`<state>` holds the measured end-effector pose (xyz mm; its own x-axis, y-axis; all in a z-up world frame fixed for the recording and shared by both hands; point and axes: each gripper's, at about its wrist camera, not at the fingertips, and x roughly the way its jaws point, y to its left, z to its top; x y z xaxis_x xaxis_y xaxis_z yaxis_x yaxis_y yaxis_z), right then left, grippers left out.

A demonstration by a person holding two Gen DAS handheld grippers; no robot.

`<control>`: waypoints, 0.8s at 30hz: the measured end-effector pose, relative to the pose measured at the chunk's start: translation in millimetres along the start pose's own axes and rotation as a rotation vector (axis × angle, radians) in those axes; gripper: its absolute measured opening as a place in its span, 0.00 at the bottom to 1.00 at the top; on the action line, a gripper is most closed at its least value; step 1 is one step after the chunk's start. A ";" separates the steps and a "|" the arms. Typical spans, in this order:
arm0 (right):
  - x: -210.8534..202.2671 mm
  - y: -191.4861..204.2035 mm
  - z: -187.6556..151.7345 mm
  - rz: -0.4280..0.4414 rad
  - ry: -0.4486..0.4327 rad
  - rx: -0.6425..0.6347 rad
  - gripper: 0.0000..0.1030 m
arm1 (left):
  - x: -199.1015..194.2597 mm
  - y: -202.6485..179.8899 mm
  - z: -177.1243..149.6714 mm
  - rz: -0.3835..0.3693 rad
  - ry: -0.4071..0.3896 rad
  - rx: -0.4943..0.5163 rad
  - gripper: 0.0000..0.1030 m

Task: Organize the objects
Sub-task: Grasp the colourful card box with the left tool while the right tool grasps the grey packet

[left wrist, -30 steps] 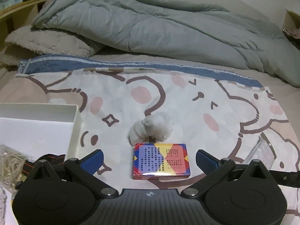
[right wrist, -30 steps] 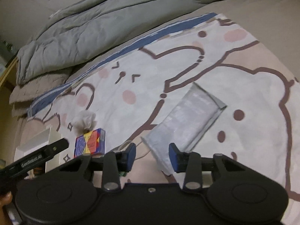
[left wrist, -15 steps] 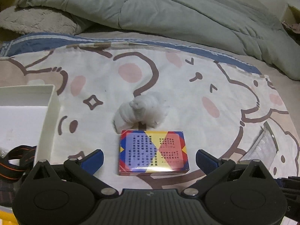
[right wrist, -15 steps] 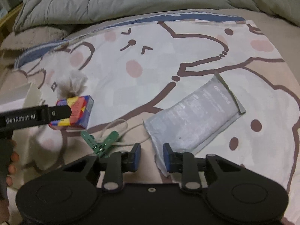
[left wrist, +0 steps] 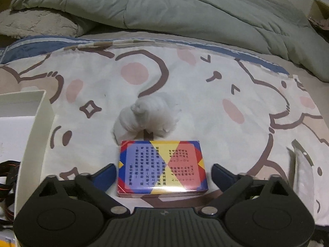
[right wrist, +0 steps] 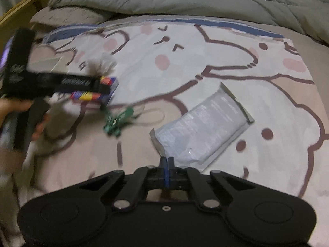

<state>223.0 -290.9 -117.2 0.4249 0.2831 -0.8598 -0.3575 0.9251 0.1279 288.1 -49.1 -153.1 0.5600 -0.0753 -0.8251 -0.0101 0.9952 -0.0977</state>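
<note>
Left gripper (left wrist: 163,173) closing, card box (left wrist: 162,167) between jaws at frame centre, untouched. Right gripper (right wrist: 167,161) clenched, empty, lower centre.

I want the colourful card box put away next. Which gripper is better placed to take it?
Left. The left gripper straddles the card box, jaws closing around it. The right gripper is shut by the grey pouch, away from the box.

Both grippers (left wrist: 162,170) (right wrist: 167,160) were matte black, with round pivot housings, silver screws and blue-padded fingers (left wrist: 104,175). The left gripper (right wrist: 61,84) carried white lettering on its side.
</note>
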 end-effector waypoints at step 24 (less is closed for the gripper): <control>-53.0 -63.0 -39.2 0.108 0.039 0.296 0.40 | -16.0 -8.2 -21.0 0.030 0.051 0.149 0.88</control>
<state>190.4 -374.2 -99.1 0.3632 0.3791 -0.8511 -0.1388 0.9253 0.3529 261.8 -57.5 -150.8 0.5185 -0.0445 -0.8539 0.0989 0.9951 0.0082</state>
